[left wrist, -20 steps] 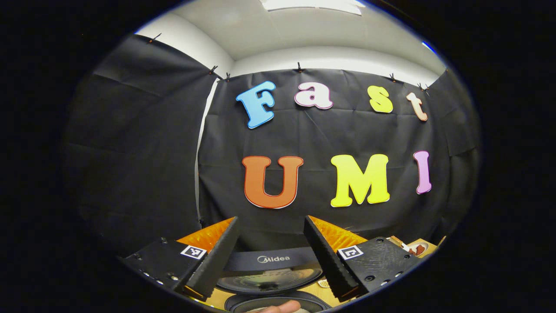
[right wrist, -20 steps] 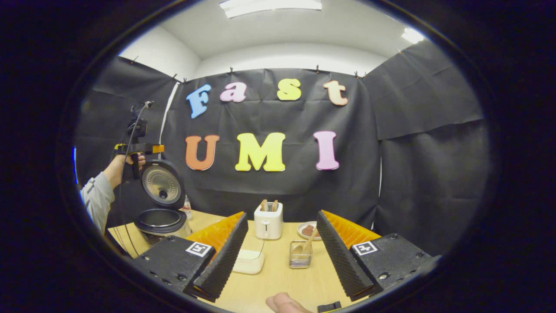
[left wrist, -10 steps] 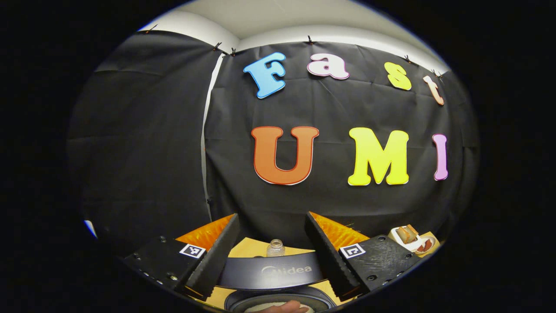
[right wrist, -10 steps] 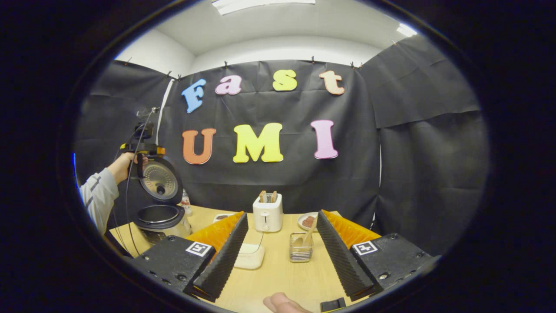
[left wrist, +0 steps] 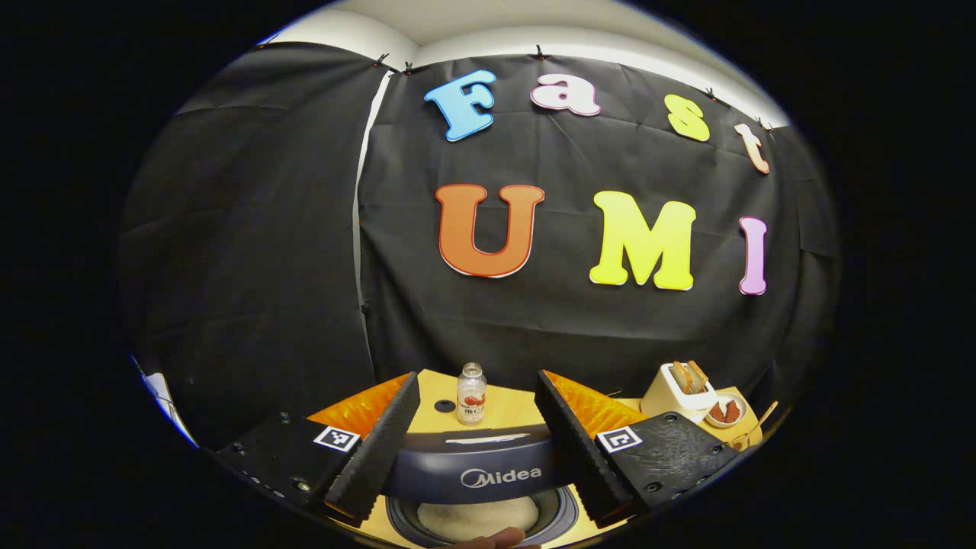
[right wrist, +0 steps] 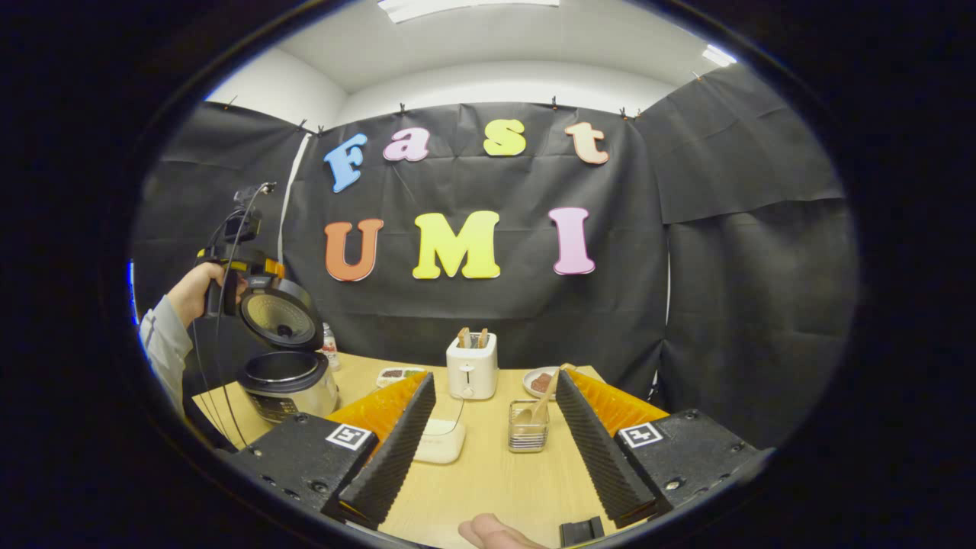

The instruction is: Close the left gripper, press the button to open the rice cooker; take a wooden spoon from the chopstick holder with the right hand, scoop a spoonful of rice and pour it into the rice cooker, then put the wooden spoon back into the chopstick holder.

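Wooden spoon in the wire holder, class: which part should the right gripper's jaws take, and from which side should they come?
Grip the handle of the wooden spoon, coming from above. It leans up and right out of the holder, while its bowl sits low inside, so the handle alone stands free.

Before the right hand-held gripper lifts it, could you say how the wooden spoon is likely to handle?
The wooden spoon looks stiff and light. It leans loosely in the chopstick holder, so it should lift freely. The holder looks small, so it may tip if dragged.

"Midea" on rice cooker lid
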